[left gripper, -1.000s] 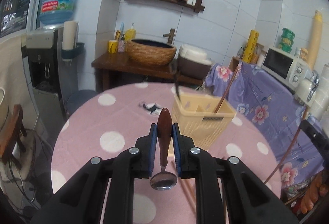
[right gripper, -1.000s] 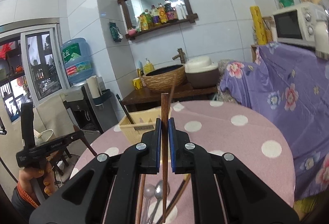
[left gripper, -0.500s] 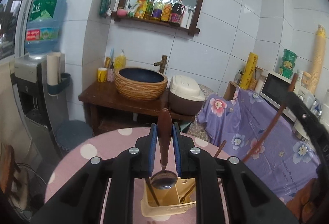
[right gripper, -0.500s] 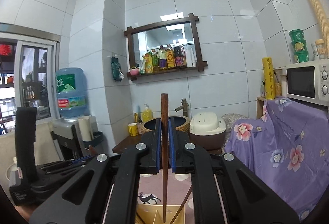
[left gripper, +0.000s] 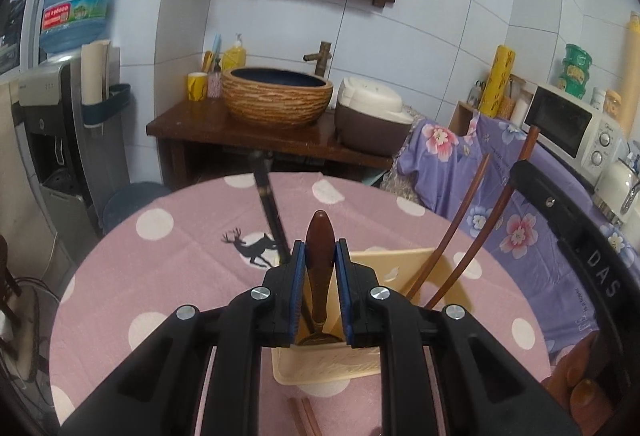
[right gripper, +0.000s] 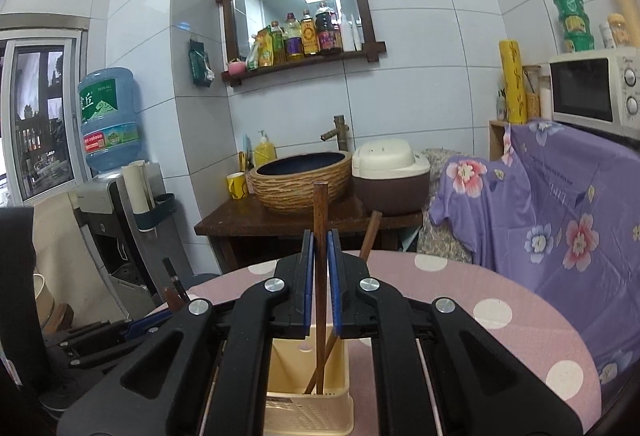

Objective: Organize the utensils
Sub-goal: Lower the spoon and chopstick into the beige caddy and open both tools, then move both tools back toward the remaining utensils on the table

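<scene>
Here, left gripper point(left gripper: 320, 264) clamping spoon point(left gripper: 319, 268), right gripper point(right gripper: 320, 260) clamping chopstick point(right gripper: 320, 236), both above holder point(right gripper: 308, 376)

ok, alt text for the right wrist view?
The right tool grips a brown chopstick upright, its lower end inside a cream utensil basket that already holds another chopstick. The basket stands on a pink polka-dot tablecloth, with a tiled wall behind.
</scene>
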`<state>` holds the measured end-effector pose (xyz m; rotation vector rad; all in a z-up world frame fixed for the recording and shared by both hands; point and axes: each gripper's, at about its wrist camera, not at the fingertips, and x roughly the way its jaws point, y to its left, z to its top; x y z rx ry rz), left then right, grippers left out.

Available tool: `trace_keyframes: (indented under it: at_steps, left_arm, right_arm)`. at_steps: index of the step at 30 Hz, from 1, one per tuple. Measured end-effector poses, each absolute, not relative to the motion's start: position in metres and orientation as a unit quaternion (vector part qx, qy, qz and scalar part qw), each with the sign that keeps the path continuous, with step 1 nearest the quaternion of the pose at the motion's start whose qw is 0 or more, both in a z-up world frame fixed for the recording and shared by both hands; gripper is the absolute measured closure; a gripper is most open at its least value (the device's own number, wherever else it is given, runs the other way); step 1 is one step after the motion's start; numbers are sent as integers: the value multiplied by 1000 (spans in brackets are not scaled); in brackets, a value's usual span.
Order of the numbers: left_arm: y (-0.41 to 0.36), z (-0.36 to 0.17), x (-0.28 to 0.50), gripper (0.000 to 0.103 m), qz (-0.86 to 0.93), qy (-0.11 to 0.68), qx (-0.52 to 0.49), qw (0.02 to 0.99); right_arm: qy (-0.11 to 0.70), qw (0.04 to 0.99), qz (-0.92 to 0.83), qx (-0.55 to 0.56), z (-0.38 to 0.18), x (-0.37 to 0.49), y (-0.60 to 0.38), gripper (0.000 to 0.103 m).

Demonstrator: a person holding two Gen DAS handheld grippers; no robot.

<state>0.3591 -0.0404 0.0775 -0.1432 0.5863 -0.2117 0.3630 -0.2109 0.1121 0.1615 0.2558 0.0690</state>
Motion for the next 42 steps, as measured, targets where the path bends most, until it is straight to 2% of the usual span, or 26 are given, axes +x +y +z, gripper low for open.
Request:
trace_keyframes:
  at_steps: [7,9,10,11,13,15,19,26,30,38,42]
  left_arm:
    - [-37,67,359,86,-107,297,-72,946]
    - [-35,68,351,79,-110,293,-75,947]
    - [-32,69,344,67,-112,291,-73,947]
    - [-30,69,336,52,-112,290,-73,948]
    - [-24,66,318,45,-105,286,-72,950]
    - [-19,59,300,45,-102,299,-61,947]
    - [-5,27,260,45,-94,339,-63,934]
    - [-1,-36,219,49,-79,413,-61,905]
    - [-6,-50,214,50,-71,427,-45,900]
    - [-9,-53,208,50,-70,431,-37,899]
    - [-14,-55,212,50,-73,436,-33,896]
  right_arm:
    - [137,987,37,79,102,362,-214,95]
    - [140,987,32,78,101,357,-214,92]
    - [138,987,28,78,100,352,-216,84]
    - [138,987,25,80,99,346,-218,69]
    - [146,985,28,93,96,333,-225,57]
    - [178,979,36,88,87,319,-229,55]
    - [240,969,38,53,53,280,-230,44]
    - [358,934,6,9,-39,227,-220,42]
    - [400,916,13,-10,-70,219,-205,42]
    - [427,901,-40,-67,-75,216,-213,42]
    - [424,905,-21,27,-64,209,-253,42]
